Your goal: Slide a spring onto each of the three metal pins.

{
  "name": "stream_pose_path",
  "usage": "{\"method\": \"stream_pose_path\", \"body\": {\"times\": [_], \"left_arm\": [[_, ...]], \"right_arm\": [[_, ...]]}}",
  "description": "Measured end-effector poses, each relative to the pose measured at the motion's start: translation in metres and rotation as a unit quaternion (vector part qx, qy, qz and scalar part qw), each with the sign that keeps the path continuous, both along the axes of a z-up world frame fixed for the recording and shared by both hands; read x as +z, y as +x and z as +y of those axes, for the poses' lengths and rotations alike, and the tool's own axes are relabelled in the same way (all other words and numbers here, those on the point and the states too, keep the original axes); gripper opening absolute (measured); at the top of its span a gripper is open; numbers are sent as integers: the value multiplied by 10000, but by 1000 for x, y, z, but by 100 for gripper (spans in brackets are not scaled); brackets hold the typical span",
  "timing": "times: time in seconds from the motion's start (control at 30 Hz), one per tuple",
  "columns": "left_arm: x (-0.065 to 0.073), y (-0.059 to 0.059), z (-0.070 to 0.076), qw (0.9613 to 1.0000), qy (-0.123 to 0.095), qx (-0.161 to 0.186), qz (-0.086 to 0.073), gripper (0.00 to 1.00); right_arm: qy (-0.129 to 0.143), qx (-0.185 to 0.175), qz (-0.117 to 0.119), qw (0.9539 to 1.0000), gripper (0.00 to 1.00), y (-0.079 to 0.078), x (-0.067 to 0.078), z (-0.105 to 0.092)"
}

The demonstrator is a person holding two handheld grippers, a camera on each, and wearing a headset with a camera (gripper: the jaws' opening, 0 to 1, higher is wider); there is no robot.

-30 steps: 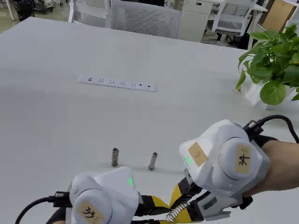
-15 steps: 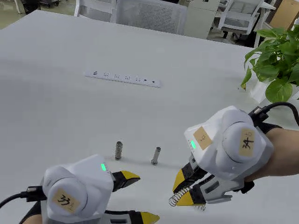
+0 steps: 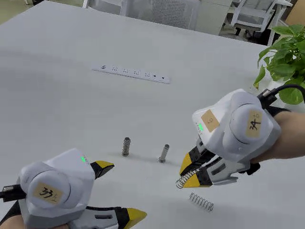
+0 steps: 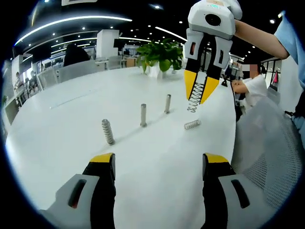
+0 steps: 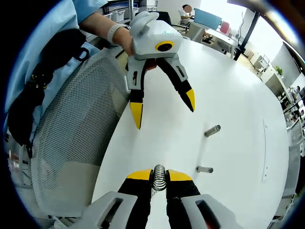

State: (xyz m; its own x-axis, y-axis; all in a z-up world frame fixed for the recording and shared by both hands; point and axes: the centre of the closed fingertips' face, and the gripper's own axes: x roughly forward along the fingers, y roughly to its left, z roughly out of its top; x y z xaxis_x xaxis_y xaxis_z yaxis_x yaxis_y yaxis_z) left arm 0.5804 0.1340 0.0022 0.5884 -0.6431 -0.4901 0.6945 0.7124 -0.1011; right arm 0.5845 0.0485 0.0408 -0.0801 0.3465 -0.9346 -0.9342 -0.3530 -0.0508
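My right gripper (image 3: pixel 191 172) is shut on a small spring (image 3: pixel 183 179), which hangs above the table just right of the pins. Its own view has the spring (image 5: pixel 158 176) pinched between the yellow tips. One pin carries a spring (image 3: pixel 126 146); to its right stands a bare pin (image 3: pixel 164 153). The left gripper view has the sprung pin (image 4: pixel 107 131) and two bare pins (image 4: pixel 143 115) (image 4: pixel 167 103). A loose spring (image 3: pixel 201 201) lies on the table below the right gripper. My left gripper (image 3: pixel 116 191) is open and holds nothing, near the table's front edge.
A white power strip (image 3: pixel 132 74) lies farther back on the white table (image 3: pixel 57 105). A potted plant (image 3: pixel 286 67) stands at the right edge. Chairs line the far side. A mesh chair (image 5: pixel 71 124) sits by the near edge.
My left gripper has drawn back to the left, away from the right gripper, jaws wide apart. The right gripper still holds its spring. The loose spring has come into sight.
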Motion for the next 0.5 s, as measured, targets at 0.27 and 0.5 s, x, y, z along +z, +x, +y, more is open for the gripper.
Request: {"method": "stream_pose_path", "body": {"times": [0.27, 0.5], "left_arm": [[-6, 6, 11, 9995, 98, 297, 36, 95], [-5, 7, 17, 9992, 46, 405, 62, 99]], "right_arm": [[-3, 4, -95, 10000, 8, 19, 1, 6], [-106, 56, -203, 9997, 8, 42, -4, 11]]}}
